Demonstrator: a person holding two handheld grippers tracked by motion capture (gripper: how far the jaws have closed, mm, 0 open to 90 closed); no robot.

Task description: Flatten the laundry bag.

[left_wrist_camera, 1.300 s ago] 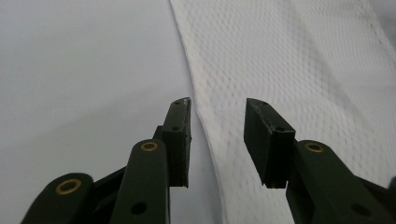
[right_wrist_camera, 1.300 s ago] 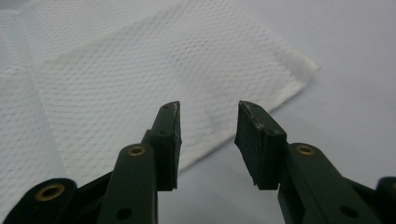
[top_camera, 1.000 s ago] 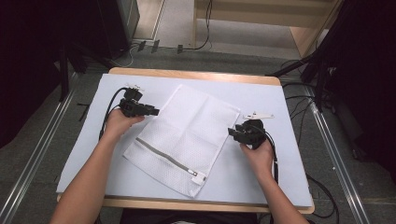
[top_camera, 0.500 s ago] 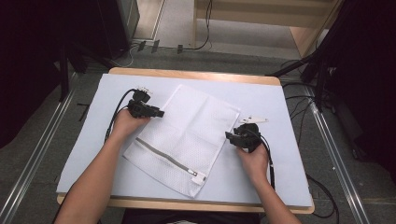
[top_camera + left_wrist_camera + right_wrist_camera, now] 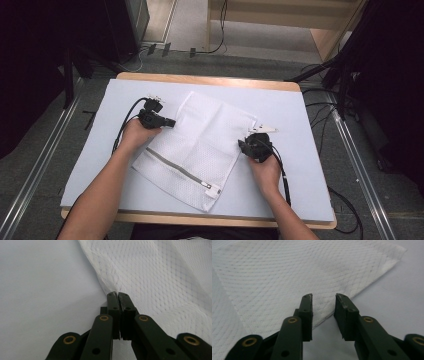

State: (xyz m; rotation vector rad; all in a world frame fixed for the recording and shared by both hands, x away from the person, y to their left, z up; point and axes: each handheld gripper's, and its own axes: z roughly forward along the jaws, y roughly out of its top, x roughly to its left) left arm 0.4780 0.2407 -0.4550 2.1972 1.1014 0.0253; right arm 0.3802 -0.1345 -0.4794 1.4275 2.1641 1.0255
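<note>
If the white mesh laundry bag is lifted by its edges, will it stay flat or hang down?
The mesh laundry bag is probably floppy: thin netting already puckers where the left gripper pinches it. It likely sags between grips. It seems light; the zipper end may hang lower.

A white-topped table (image 5: 310,125) (wood-edged) carries a white mesh laundry bag (image 5: 200,145) lying flat.

No text, label, brand, number or sign can be read anywhere.
</note>
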